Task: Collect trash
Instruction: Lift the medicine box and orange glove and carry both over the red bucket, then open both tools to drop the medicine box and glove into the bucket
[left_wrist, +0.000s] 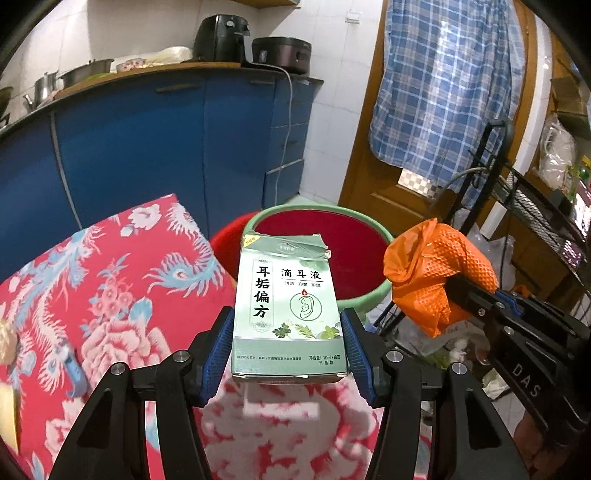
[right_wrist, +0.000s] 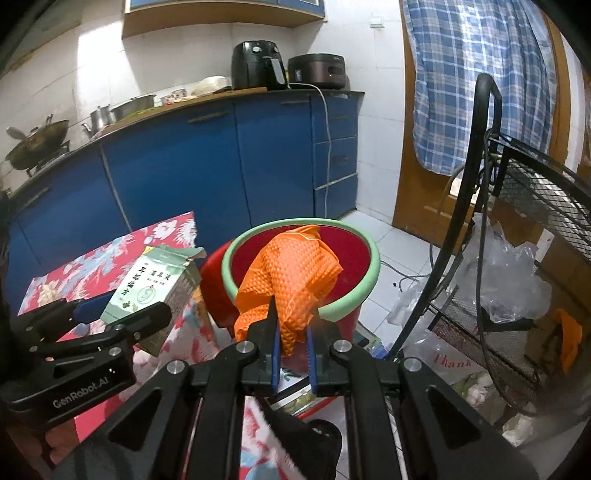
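Observation:
My left gripper is shut on a pale green medicine box with a torn top, held above the red floral cloth. The box also shows in the right wrist view. My right gripper is shut on a crumpled orange textured glove, which also shows in the left wrist view. Both are held just in front of a red bin with a green rim, seen in the right wrist view too.
Blue kitchen cabinets stand behind with pots and black appliances on top. A black wire rack with plastic bags stands on the right. A blue plaid cloth hangs on a wooden door. Litter lies on the floor.

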